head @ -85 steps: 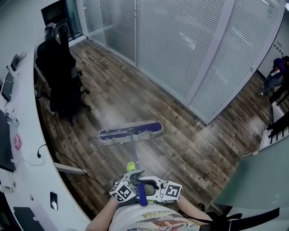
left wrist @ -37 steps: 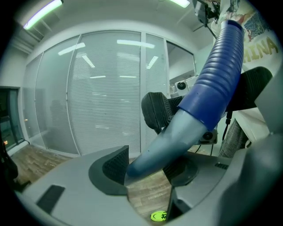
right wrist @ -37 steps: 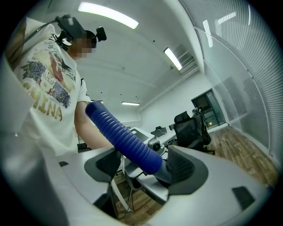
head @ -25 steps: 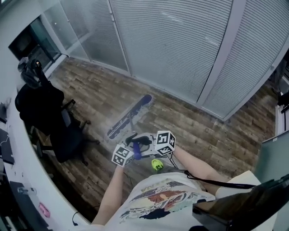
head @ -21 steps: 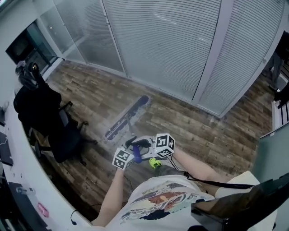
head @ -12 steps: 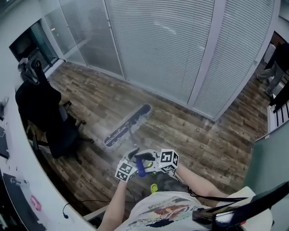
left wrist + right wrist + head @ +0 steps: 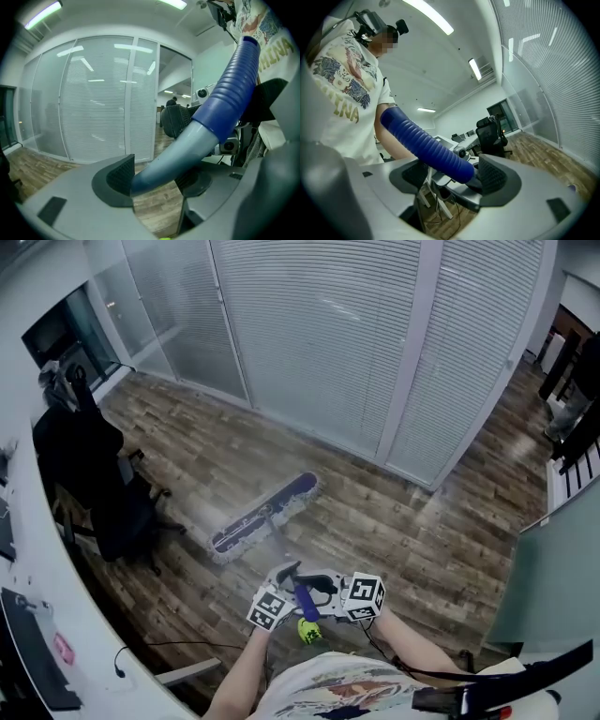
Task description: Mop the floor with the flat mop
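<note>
Currently: mop head (image 7: 265,517) flat on floor (image 7: 403,531) ahead; handle (image 7: 303,599) clamped in right gripper (image 7: 452,176) and left gripper (image 7: 154,178), left jaws just eased wider.

The left gripper (image 7: 157,177) fills the lower part of the view with its grey body. Its jaws have just been opening, yet the mop handle (image 7: 206,126) sits between them. The handle's pale pole meets the dark ribbed pads (image 7: 120,176) on both sides. From there the handle slants up to the right, where the pole changes to a blue ribbed grip (image 7: 236,77). Next to the grip's top end is a person's printed shirt (image 7: 265,33). Wooden floor (image 7: 157,211) shows below the pole, between the jaws. Beyond stands a glass partition (image 7: 93,103) with white blinds, under lit ceiling lights (image 7: 42,14). A black office chair (image 7: 178,119) stands on the floor past the partition's right edge.
</note>
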Available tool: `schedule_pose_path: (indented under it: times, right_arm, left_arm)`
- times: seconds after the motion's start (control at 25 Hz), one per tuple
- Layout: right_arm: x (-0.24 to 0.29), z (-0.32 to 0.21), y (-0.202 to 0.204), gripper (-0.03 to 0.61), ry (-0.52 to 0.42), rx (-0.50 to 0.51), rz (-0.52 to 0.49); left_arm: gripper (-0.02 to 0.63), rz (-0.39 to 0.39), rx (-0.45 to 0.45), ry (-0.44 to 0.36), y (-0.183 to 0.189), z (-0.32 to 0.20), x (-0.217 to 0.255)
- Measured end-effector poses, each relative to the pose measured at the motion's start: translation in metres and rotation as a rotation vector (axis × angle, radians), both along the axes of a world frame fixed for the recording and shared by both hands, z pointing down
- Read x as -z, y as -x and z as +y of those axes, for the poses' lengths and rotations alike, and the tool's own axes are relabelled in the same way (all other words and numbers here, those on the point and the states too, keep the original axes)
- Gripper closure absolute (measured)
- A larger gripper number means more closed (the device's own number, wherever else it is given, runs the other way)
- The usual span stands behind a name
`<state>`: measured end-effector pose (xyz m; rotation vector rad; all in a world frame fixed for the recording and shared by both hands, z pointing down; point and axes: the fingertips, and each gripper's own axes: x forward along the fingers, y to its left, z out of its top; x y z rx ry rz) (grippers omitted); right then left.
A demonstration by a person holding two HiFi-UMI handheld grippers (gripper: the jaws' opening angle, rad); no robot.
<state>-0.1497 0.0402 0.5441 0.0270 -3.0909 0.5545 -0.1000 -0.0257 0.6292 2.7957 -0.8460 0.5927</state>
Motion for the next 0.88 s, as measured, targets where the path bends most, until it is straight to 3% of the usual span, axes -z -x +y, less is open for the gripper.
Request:
schedule_pose_path:
  times: [0.48,0.68,0.88]
  right_arm:
    - [0.0,0.157,-0.15,0.282,0.07,-0.186,-0.064]
    - [-0.004,0.233,-0.178,0.281,0.05,-0.151,0.012]
    - [-0.016,0.282,-0.179,0.282,0.027,-0.136,0.057]
  left_arm:
    - [0.391,0.052,-0.073,-0.093,-0.149,0.166,0.004]
    - [0.391,0.047,-0.105,-0.101,-0.179,0.242,0.003]
    - [0.391,0.022,-0.136,-0.098,-0.183,0.29,-0.009]
